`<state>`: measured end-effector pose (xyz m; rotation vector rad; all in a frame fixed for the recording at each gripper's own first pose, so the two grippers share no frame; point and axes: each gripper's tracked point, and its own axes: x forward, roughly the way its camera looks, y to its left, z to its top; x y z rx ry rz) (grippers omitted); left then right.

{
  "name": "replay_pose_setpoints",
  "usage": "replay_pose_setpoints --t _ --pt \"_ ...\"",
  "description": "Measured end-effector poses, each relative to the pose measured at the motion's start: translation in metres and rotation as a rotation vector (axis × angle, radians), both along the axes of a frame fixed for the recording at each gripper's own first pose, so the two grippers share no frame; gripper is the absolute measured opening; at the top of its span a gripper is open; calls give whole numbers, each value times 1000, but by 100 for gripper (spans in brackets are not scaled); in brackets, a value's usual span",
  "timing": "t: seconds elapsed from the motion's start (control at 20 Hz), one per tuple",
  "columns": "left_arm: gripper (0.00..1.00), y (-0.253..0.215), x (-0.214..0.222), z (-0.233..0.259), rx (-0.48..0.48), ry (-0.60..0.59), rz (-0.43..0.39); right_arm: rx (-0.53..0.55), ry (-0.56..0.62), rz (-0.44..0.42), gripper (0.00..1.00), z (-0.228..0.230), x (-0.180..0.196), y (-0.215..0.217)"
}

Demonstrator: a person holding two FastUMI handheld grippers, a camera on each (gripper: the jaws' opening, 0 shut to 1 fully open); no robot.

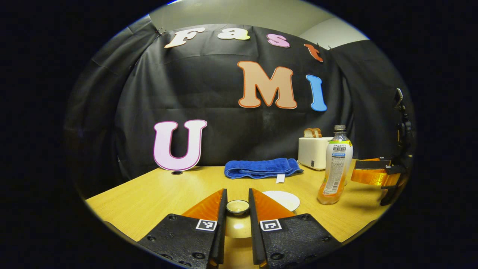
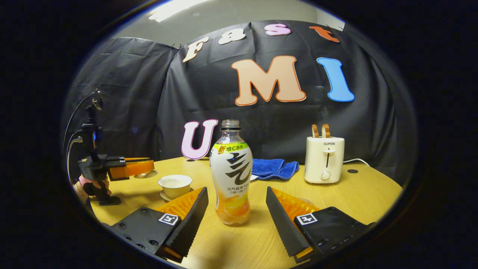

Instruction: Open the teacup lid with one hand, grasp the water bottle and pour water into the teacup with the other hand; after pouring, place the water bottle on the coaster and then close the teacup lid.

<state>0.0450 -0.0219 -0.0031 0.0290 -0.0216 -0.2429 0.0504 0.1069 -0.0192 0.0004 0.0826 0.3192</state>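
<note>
My left gripper (image 1: 237, 194) is shut on the round knob (image 1: 238, 206) of the cream teacup lid (image 1: 238, 228). In the right gripper view the left gripper (image 2: 151, 167) holds the lid (image 2: 145, 174) just above the table, left of the teacup (image 2: 174, 184). The white cup stands uncovered on its saucer. The water bottle (image 2: 230, 175) holds a little orange liquid and stands upright between the fingers of my right gripper (image 2: 236, 192), which is open and not touching it. In the left gripper view the bottle (image 1: 335, 170) stands left of the right gripper (image 1: 354, 173). The white round coaster (image 1: 285, 200) lies flat beside my left fingers.
A folded blue towel (image 1: 261, 168) lies at the back of the wooden table (image 1: 149, 194). A white toaster (image 2: 324, 158) with bread in its slots stands at the back right. A hand (image 2: 91, 186) holds the left gripper at the table's left edge.
</note>
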Motion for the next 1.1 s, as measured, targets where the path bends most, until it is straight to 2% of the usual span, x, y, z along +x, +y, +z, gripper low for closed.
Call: replay_pose_setpoints --t 0.25,0.85,1.0,1.1 --pt "27 20 -4 1 2 -1 54 -17 49 -10 98 -8 19 11" --pt "27 35 -4 1 0 -3 73 -58 123 -31 96 -24 54 30" --pt "27 39 -4 1 0 -2 81 -75 126 -43 73 -24 55 29" --pt "27 39 -4 1 -1 -3 82 -104 119 -48 69 -25 55 32"
